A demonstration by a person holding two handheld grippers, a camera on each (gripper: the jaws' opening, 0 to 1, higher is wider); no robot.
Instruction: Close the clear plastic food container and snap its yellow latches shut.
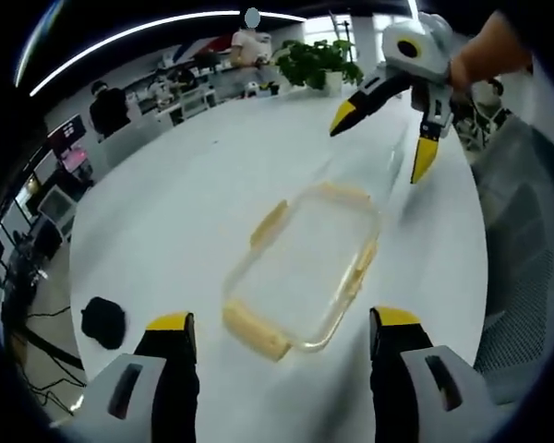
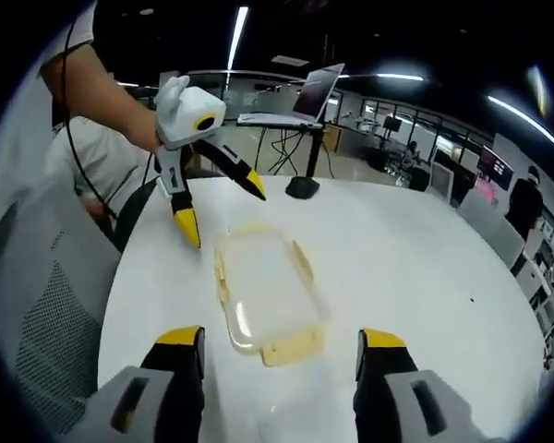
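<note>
A clear plastic food container (image 1: 305,268) with yellow latches lies flat on the white round table (image 1: 166,212), just beyond my left gripper (image 1: 283,323), which is open and apart from it. Its latches (image 1: 270,222) flare outward from the rim. Beyond the container's far end, my right gripper (image 1: 382,140) hovers open, held by a hand. In the right gripper view the same container (image 2: 263,291) lies in front of my right gripper (image 2: 280,337), open with nothing between its tips. The left gripper (image 2: 220,205) hangs open past the container's far end.
A small black object (image 1: 103,321) rests near the table edge. A potted plant (image 1: 316,63) stands at the far side. A laptop on a stand (image 2: 305,101) has its base (image 2: 303,189) on the table. A grey mesh chair (image 2: 46,314) sits beside the table.
</note>
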